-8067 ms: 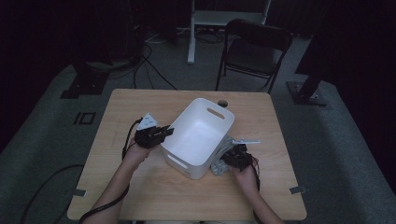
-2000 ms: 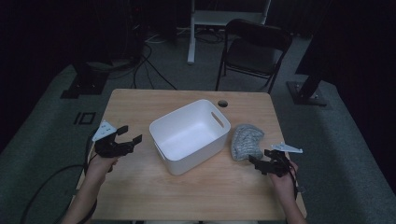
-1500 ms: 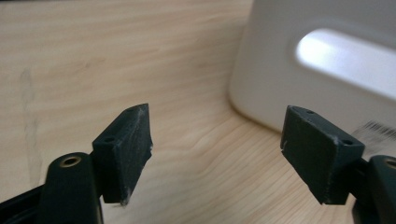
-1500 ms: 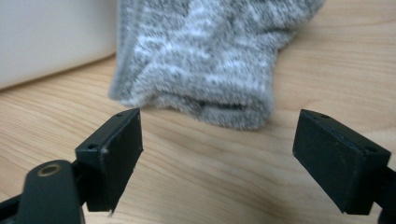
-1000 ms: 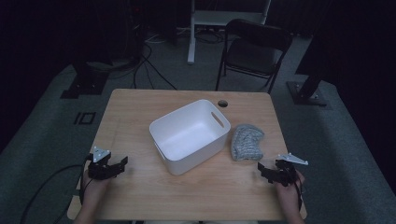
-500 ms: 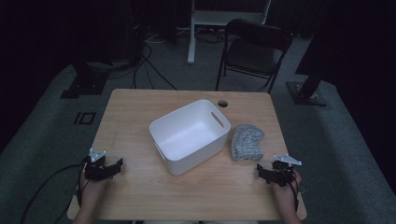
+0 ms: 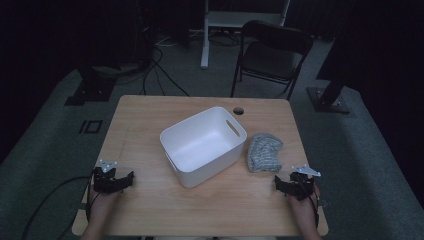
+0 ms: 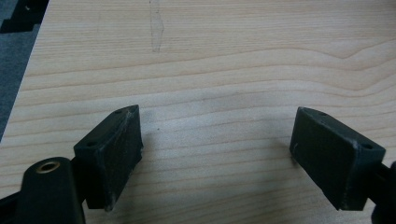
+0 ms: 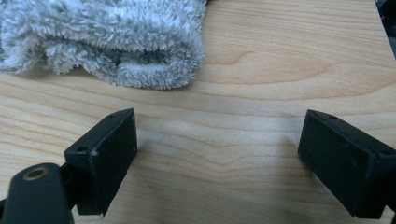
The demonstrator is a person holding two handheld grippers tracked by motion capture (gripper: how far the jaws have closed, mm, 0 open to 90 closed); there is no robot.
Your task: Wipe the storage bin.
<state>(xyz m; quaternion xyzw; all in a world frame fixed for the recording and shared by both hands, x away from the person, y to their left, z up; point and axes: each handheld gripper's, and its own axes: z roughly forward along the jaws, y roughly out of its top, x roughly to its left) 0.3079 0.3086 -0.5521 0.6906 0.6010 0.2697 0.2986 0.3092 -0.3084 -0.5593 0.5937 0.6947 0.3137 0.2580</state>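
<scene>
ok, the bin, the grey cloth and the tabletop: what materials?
Bin: likely moulded plastic, smooth matte white, cut-out handle slot. Cloth: soft fleecy textile, grey-white, with fuzzy pile. Tabletop: light wood or wood-look laminate, with visible grain lines; cannot tell which.

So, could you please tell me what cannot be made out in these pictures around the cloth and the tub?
- Cloth: the right gripper view's top and left edges cut it off; the fold hides its inner layers.
- Tub: in the high view its near wall hides the floor strip behind it, and the tub hides the table under it.
- Left gripper: the left gripper view's bottom edge cuts off its body.
- Chair: too dark for detail.
</scene>
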